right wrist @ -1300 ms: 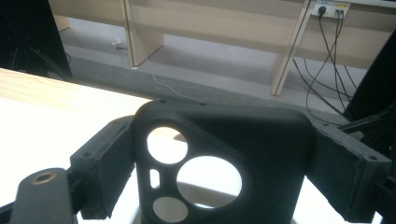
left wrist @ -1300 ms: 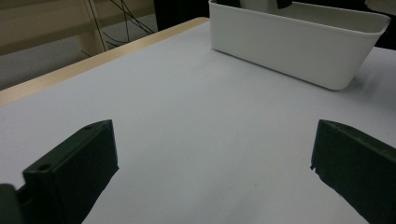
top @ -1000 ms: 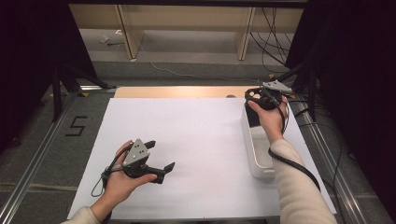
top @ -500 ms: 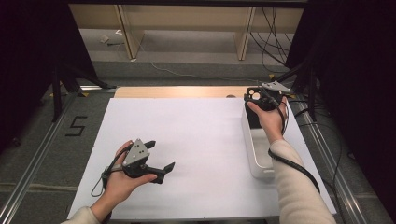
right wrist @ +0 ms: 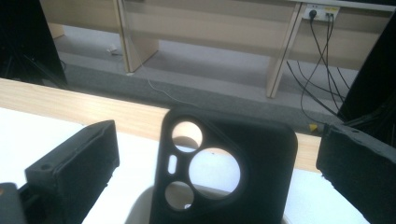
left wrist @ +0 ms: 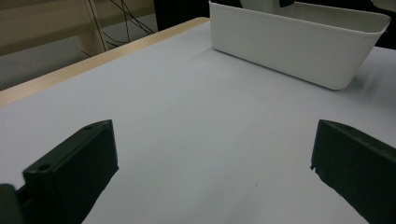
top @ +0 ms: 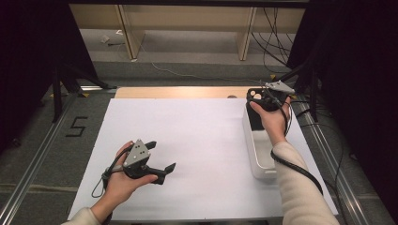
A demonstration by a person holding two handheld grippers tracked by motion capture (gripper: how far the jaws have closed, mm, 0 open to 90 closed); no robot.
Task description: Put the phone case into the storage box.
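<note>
A black phone case [right wrist: 224, 172] with round camera cut-outs stands upright in the far end of a white bin [top: 256, 159], its top seen in the high view [top: 255, 121]. My right gripper [right wrist: 219, 137] hovers over that end of the bin [right wrist: 140, 205]. Its jaws have just been opening and now stand wide on either side of the case, clear of it. In the high view the right gripper [top: 260, 96] is at the table's far right. My left gripper [top: 162, 155] is held low over the white sheet at the near left, open with nothing between its jaws [left wrist: 212, 135].
A white sheet [top: 197, 136] covers the table, with a wooden strip [top: 178, 92] along the far edge. The bin [left wrist: 289, 46] lies lengthwise at the right. Metal rails [top: 33, 168] run along both sides. Cables and wooden furniture legs sit on the floor beyond.
</note>
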